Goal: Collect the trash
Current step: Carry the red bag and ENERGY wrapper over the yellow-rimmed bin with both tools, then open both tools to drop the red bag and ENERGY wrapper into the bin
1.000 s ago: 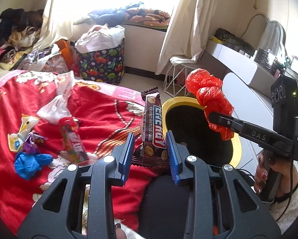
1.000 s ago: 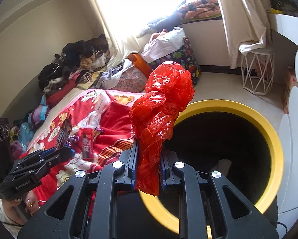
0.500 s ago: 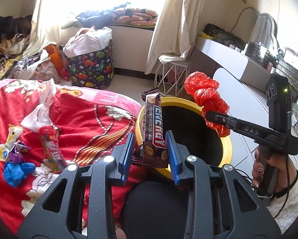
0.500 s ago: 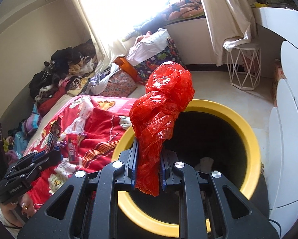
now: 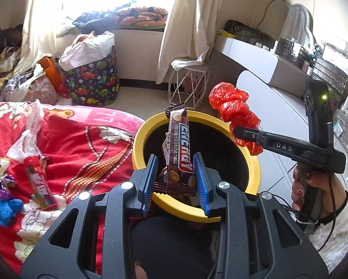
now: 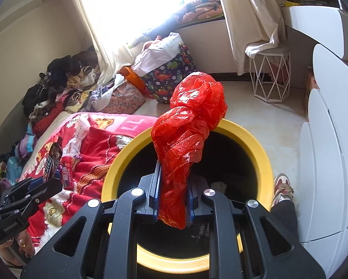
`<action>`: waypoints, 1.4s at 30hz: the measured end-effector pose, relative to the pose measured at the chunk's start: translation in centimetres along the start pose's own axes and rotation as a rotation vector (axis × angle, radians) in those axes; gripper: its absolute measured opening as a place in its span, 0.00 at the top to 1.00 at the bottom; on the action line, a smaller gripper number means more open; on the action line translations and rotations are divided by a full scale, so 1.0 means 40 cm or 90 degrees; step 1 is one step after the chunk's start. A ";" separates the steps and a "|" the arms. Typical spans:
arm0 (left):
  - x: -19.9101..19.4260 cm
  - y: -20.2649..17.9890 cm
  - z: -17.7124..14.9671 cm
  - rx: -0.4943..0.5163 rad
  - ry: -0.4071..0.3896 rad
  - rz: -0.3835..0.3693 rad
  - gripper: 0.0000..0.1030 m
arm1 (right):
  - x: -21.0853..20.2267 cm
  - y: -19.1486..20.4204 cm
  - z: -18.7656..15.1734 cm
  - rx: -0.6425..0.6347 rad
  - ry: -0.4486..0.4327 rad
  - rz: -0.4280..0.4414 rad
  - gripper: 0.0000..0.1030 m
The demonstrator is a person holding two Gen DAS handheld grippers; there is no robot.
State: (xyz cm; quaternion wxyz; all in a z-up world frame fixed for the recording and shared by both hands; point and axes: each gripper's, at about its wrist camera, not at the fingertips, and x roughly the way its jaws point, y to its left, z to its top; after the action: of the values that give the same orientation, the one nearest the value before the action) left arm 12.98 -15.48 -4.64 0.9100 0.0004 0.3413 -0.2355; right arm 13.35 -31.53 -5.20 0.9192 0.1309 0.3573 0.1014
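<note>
My left gripper (image 5: 175, 181) is shut on a brown Energy snack wrapper (image 5: 177, 153) and holds it upright over the near rim of a yellow-rimmed black bin (image 5: 139, 144). My right gripper (image 6: 172, 200) is shut on a crumpled red plastic bag (image 6: 187, 130) and holds it above the bin's opening (image 6: 264, 160). The right gripper and bag also show in the left wrist view (image 5: 234, 111), over the bin's right rim. The left gripper with its wrapper shows at the left of the right wrist view (image 6: 51, 160).
A red blanket (image 5: 80, 144) lies left of the bin with a red candy tube (image 5: 37, 183), blue crumpled plastic (image 5: 7, 209) and small wrappers (image 5: 1, 174) on it. A white wire stool (image 5: 189, 83), a dinosaur-print bag (image 5: 92, 79) and white cabinets (image 6: 332, 139) stand around.
Both grippers have moved toward the bin with their loads. The bin has come closer and more central in both views. Both grips are unchanged.
</note>
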 end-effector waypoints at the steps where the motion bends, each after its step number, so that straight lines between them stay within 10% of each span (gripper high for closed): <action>1: 0.004 -0.004 0.001 0.002 0.001 -0.002 0.75 | 0.000 -0.004 0.001 0.001 0.000 -0.001 0.84; 38: 0.181 -0.012 0.025 -0.002 0.075 -0.015 0.74 | 0.036 -0.028 -0.026 -0.022 0.058 0.007 0.79; 42: 0.168 0.004 0.029 -0.022 0.057 -0.005 0.36 | 0.032 -0.035 -0.022 -0.015 0.049 -0.002 0.50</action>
State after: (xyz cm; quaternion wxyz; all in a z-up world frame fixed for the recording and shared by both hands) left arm 18.20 -18.40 -7.96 0.8926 -0.0061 0.3858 -0.2331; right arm 13.81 -32.35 -7.07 0.9063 0.1151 0.3917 0.1090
